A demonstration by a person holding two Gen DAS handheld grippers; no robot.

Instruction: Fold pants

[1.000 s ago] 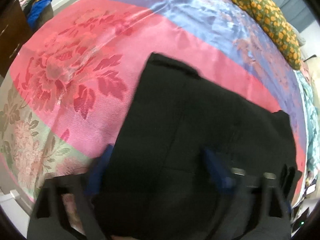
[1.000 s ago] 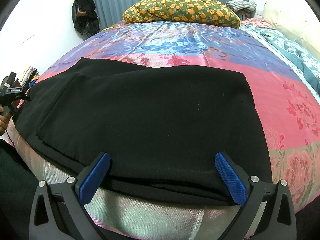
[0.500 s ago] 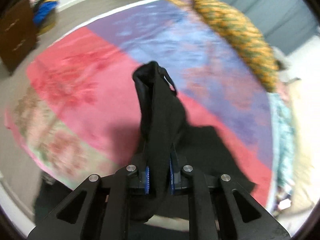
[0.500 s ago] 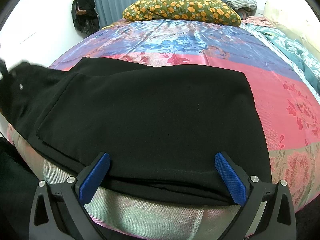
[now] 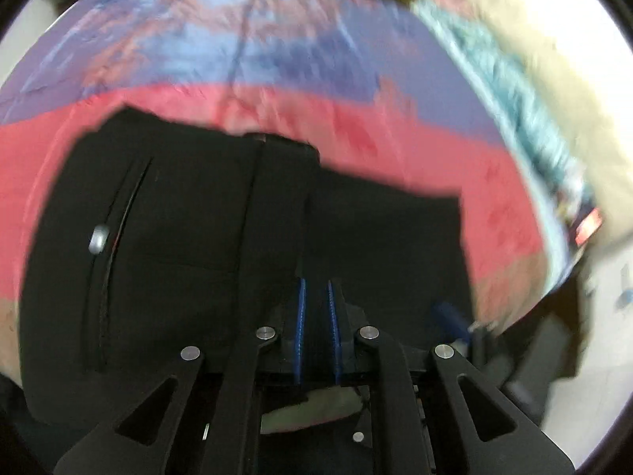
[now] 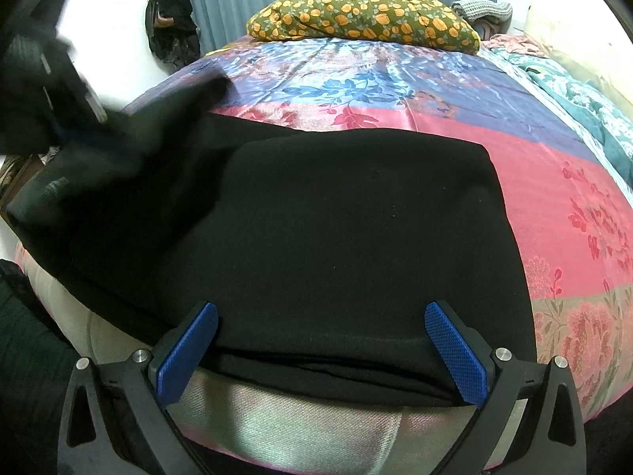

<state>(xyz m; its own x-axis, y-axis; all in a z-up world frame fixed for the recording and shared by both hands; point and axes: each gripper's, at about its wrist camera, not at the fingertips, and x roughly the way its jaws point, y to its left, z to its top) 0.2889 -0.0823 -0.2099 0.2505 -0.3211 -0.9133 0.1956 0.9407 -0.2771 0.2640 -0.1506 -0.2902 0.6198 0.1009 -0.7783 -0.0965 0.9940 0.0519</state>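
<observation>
Black pants (image 6: 336, 217) lie flat on a bright floral bedspread (image 6: 554, 198), near its front edge. My right gripper (image 6: 321, 310) stands open at that edge, its blue pads wide apart over the nearest fold and not pressing it. My left gripper (image 5: 316, 297) is shut on a raised fold of the pants (image 5: 178, 217); a pocket slit and a metal button (image 5: 99, 237) show to its left. In the right wrist view the left gripper (image 6: 59, 91) is a blur at the upper left, with the pants' left end lifted below it.
A green pillow with orange print (image 6: 364, 16) lies at the bed's far end. A teal blanket (image 6: 573, 91) runs along the right side. Dark clothes (image 6: 170, 19) hang by the grey curtain. The bed's edge drops off just below the right gripper.
My left gripper shut on the pants' end, lifted it and swept it fast across over the rest of the pants, rolling as it went. The right gripper stayed still and open.
</observation>
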